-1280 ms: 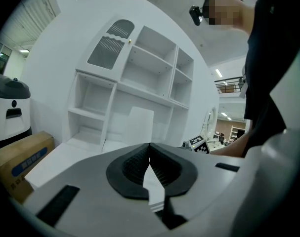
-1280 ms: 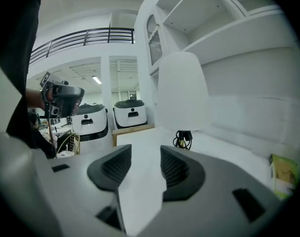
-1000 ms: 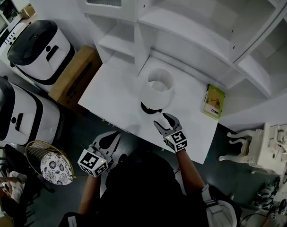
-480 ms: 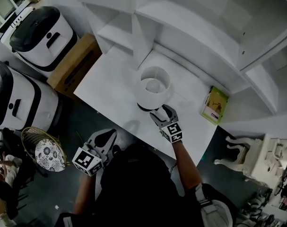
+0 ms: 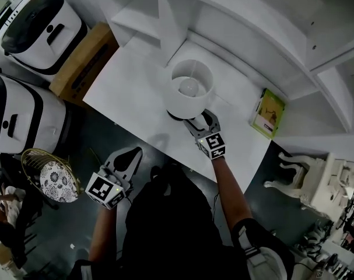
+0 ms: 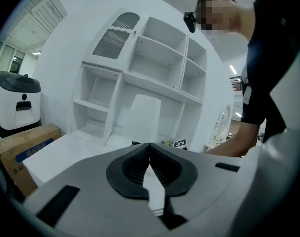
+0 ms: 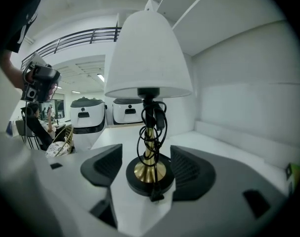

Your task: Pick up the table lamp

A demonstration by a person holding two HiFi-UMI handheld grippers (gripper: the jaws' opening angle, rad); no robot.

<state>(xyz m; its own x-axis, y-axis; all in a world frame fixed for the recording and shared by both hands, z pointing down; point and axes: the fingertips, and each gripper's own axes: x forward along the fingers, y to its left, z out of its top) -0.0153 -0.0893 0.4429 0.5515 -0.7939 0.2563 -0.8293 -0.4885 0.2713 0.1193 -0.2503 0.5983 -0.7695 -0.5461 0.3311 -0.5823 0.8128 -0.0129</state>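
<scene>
The table lamp [image 5: 189, 91] stands upright on the white desk [image 5: 130, 92], with a white shade [image 7: 149, 58], a brass stem [image 7: 149, 147] wound with black cord, and a round black base [image 7: 150, 179]. My right gripper [image 5: 198, 120] is open at the lamp's foot. In the right gripper view the base sits between the two dark pads [image 7: 189, 169] with a gap on each side. My left gripper [image 5: 126, 157] hangs off the desk's near edge, its jaws shut with nothing between them [image 6: 150, 157].
White shelving [image 5: 264, 22] rises behind and right of the lamp. A green book [image 5: 268, 113] lies at the desk's right end. Left of the desk sit a cardboard box [image 5: 83, 63], two white and black machines [image 5: 39, 25], and a wire basket [image 5: 48, 179].
My right gripper has moved forward to the lamp's base and its jaws have spread wider. The left gripper shifted slightly toward the desk edge.
</scene>
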